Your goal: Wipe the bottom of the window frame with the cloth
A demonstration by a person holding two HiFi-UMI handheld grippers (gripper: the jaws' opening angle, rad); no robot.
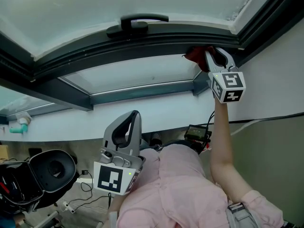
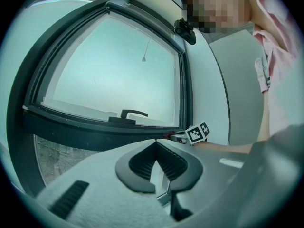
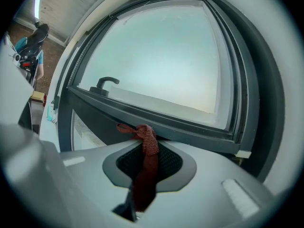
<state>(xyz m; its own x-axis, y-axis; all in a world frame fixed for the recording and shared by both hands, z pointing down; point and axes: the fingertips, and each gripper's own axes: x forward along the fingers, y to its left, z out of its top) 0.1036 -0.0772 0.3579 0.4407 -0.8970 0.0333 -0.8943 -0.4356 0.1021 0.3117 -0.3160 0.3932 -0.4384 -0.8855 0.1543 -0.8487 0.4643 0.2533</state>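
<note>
The large dark grey metal window frame is filling the upper part of the head view, with its pale frosted pane glowing behind it. A black lever handle is sitting on the bottom rail. The right tongs are being held up on an outstretched arm at the right end of that rail, near the corner. They are gripping a small dark red terry cloth between closed jaws. In the right gripper view the cloth is running down between the pads, its bunched end sticking out past the tips and seemingly lying against the rail. The tuft is probably leading so that fabric rather than plastic is meeting the frame. Working from the corner is also leaving the whole rail open for a sweep to the left. The left tongs are hanging low by the person's chest, jaws shut on nothing, apparently parked out of the way. No brand or writing is showing; the cubes are carrying only black-and-white square markers.
</note>
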